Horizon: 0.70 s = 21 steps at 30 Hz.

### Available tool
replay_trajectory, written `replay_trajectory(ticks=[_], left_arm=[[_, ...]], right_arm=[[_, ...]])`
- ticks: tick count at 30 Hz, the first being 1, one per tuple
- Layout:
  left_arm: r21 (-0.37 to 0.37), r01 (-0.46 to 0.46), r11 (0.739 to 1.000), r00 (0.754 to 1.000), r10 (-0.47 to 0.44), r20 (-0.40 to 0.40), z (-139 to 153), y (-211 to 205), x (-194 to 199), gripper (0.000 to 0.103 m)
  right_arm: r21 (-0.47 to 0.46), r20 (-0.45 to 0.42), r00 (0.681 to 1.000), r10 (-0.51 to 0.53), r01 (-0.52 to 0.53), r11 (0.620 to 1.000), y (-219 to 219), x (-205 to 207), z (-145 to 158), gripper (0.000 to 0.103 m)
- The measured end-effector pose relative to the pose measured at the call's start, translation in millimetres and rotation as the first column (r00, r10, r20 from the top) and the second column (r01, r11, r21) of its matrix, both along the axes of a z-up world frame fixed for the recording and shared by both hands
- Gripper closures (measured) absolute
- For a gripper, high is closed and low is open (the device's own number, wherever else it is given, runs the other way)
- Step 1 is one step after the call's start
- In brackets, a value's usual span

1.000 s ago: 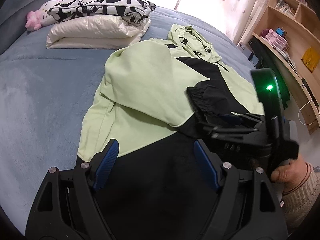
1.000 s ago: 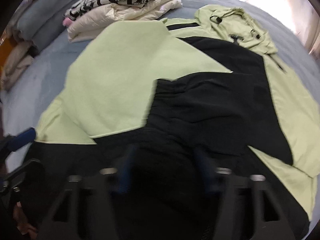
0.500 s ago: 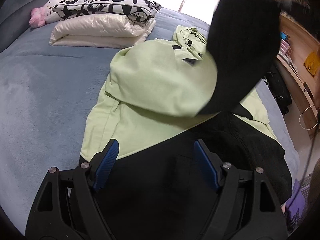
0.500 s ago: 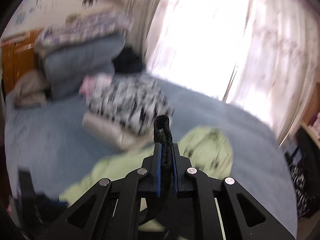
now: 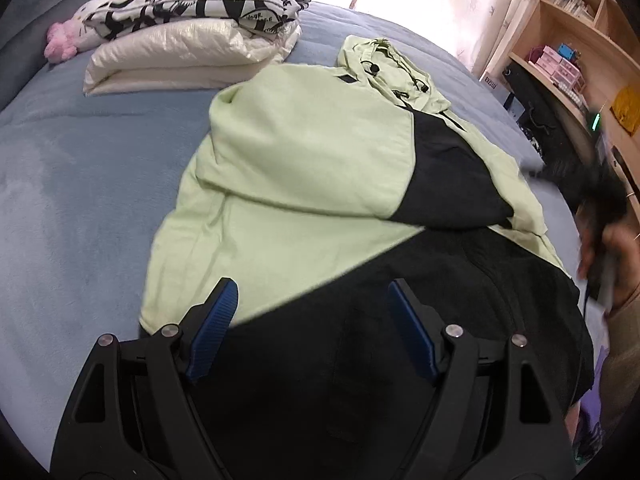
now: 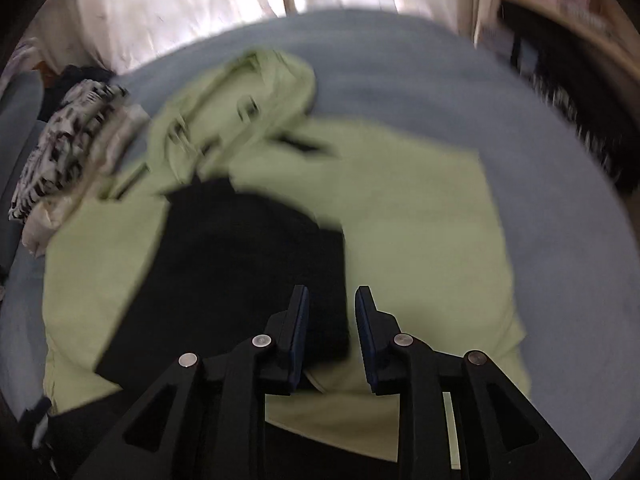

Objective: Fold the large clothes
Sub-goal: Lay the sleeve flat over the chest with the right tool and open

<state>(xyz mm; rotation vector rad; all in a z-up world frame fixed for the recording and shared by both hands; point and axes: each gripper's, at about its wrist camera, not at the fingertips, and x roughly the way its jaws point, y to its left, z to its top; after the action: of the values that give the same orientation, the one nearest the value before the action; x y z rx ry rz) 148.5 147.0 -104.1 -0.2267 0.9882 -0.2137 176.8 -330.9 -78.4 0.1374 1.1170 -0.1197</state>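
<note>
Upper left of the left wrist view: one stack of two folded pieces (image 5: 192, 40), a black-and-white print on a cream one, already finished by the look of it, with one pink soft toy (image 5: 60, 38) beside. Centre of that frame: one green-and-black hooded jacket (image 5: 304, 184), spread on the blue bedcover (image 5: 72, 200), hood towards the top, both sleeves lying across the chest, the black one uppermost. Lower centre: left gripper (image 5: 310, 330) held wide, nothing between the jaws, poised over the black hem. Far right edge: a hand (image 5: 616, 256), blurred, around the other tool. Bookshelf (image 5: 568, 40) at upper right.

In the right wrist view, much smeared: right gripper (image 6: 331, 334) at bottom centre, jaws narrow and opening, the black sleeve end lying below the gap, pressed by neither pad as far as could be told.

Judged about halfway: sleeves in, body fold from hem to hood not yet made, hood untucked.
</note>
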Motion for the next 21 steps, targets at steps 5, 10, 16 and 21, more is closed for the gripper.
replay_trajectory(ticks=[5,10,16,21], left_arm=[[0.043,-0.012,0.999,1.000,0.012,0.019,14.9,14.0,35.9,0.028],[0.032,-0.053,0.998,0.999,0.053,-0.012,14.9,27.2,72.3,0.028],[0.012,-0.029,0.999,0.999,0.029,-0.016,8.1,14.5,71.2,0.028],[0.039,0.035,0.999,0.999,-0.035,-0.007,5.9,-8.7,60.9,0.028]], right_arm=[[0.111,0.075,0.997,0.003,-0.011,0.994,-15.7,3.9,-5.0,0.036],[0.136,0.103,0.995,0.008,-0.022,0.990,-14.2,40.5,0.6,0.023],[0.063,-0.064,0.997,0.031,-0.027,0.998,-1.5,77.2,-48.5,0.023],[-0.003,-0.015,0.990,0.141,-0.141,0.990,32.7,72.1,-43.5,0.079]])
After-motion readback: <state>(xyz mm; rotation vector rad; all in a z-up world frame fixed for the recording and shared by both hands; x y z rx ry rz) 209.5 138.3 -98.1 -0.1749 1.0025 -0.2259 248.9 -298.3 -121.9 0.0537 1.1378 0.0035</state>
